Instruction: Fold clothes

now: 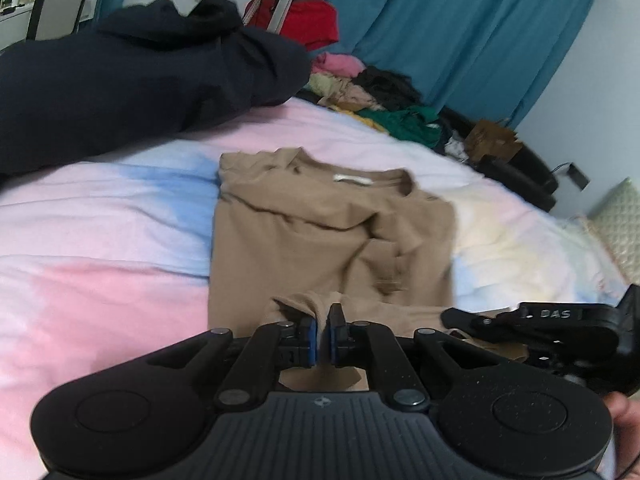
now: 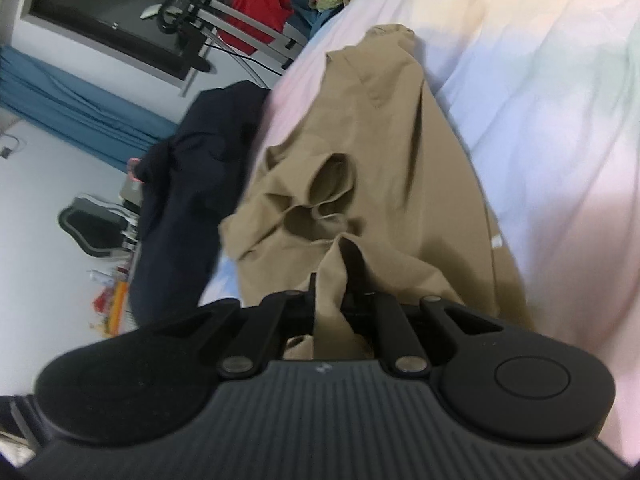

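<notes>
Holding one tan shirt (image 1: 288,240): soft, light, limp; we pinch its hem in left hand-held gripper (image 1: 322,334) and right hand-held gripper (image 2: 344,296), bed (image 1: 100,240) ahead.

Your left hand-held gripper (image 1: 323,330) is pinching the near edge of the tan shirt (image 1: 320,236) on the pastel bed (image 1: 100,240). The right hand-held gripper (image 1: 452,316) sits just beside it, low on the right. Dark navy garment (image 1: 132,80) piled behind.
</notes>
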